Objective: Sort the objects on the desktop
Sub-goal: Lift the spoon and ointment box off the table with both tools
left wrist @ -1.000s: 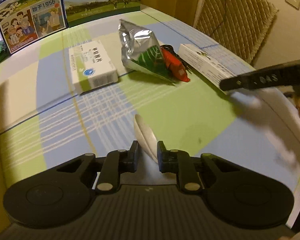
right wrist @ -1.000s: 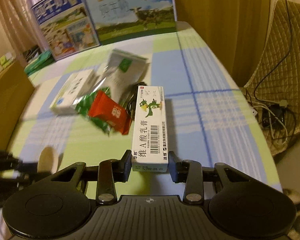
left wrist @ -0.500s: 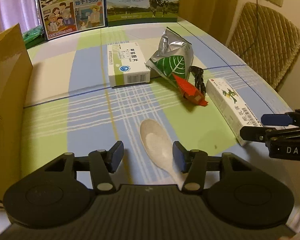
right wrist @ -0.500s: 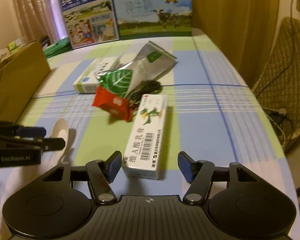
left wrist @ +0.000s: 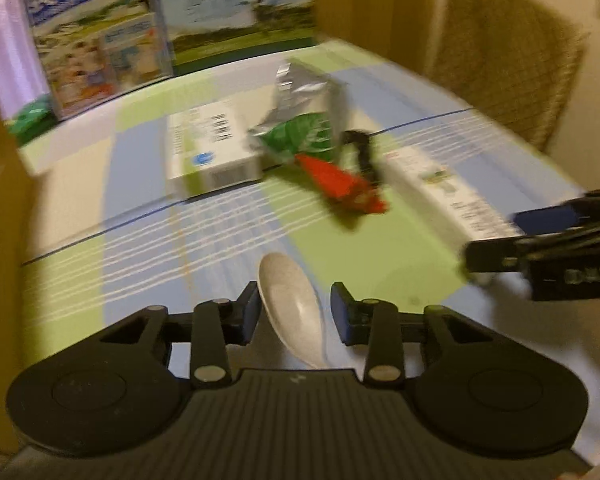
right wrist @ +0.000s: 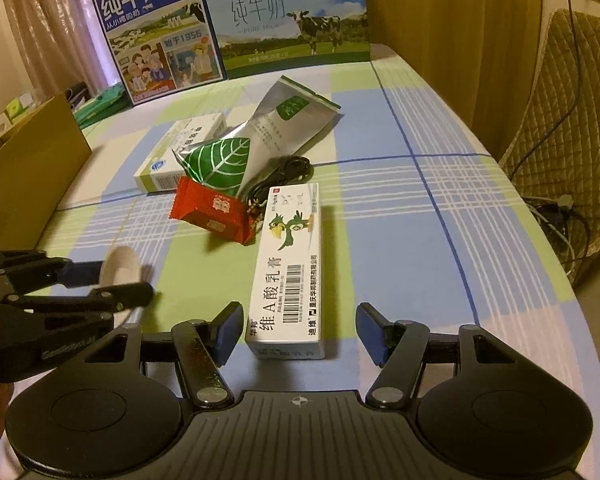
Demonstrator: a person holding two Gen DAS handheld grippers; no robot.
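Observation:
A pale spoon [left wrist: 288, 300] lies on the checked tablecloth, its bowl between the fingers of my left gripper [left wrist: 295, 312]. The left pad is at the spoon's edge and a small gap shows on the right. The view is blurred. From the right wrist, the left gripper [right wrist: 124, 280] sits low at the left around the spoon [right wrist: 118, 268]. A long white ointment box [right wrist: 290, 272] with a green bird lies flat between the wide-open fingers of my right gripper [right wrist: 300, 328], touching neither pad. In the left wrist view, the right gripper [left wrist: 494, 238] shows at the right edge.
A red packet [right wrist: 212, 212], a silver leaf pouch [right wrist: 260, 144], a black cable [right wrist: 288, 172] and a white medicine box [right wrist: 180, 156] are clustered mid-table. Two milk cartons [right wrist: 292, 20] stand at the back. A cardboard box [right wrist: 24, 176] is on the left, a quilted chair [right wrist: 568, 120] past the right edge.
Both grippers were shut on their objects a second ago, then opened. The left fingers have since narrowed around the spoon. The right gripper stays open over the ointment box.

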